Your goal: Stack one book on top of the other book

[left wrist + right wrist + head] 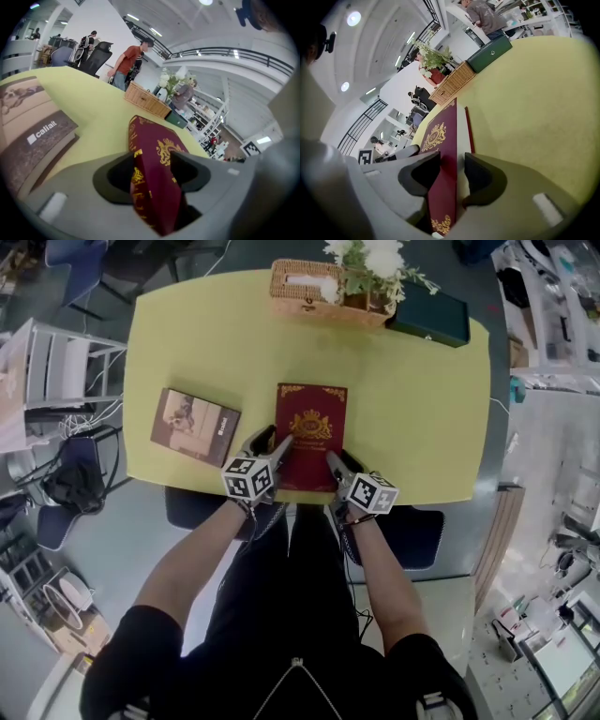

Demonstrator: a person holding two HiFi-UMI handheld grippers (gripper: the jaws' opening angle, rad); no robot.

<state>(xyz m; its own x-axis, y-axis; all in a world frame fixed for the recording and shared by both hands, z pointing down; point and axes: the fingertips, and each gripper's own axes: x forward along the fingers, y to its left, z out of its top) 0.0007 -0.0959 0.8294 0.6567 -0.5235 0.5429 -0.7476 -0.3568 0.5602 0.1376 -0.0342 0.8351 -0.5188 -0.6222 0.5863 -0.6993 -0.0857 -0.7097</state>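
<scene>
While the person leans over the yellow table [422, 409], both grippers sit at the near end of the red book [311, 432], one on each near corner. The left gripper [274, 448] has its jaws clamped on the spine side, the gold-printed cover showing between the two dark pads in the left gripper view. The right gripper [336, 463] is clamped on the other near corner, and its view shows the cover, the white page block and the thin red edge of the back cover running away from the jaws. The book lies close to the table's near edge, its length pointing across to the far side; I cannot tell whether its near end is off the tabletop. The brown book [195, 426] lies flat to the left of it, slightly askew, near but not touching, and no gripper is on it. So the books are side by side, not yet stacked. Along the far edge stand a wicker basket [305, 292], white flowers [375, 259] just beside it and a dark green box [429, 315] at the corner, all well apart from the books. The person's bare forearms reach down from dark sleeves to the marker cubes
</scene>
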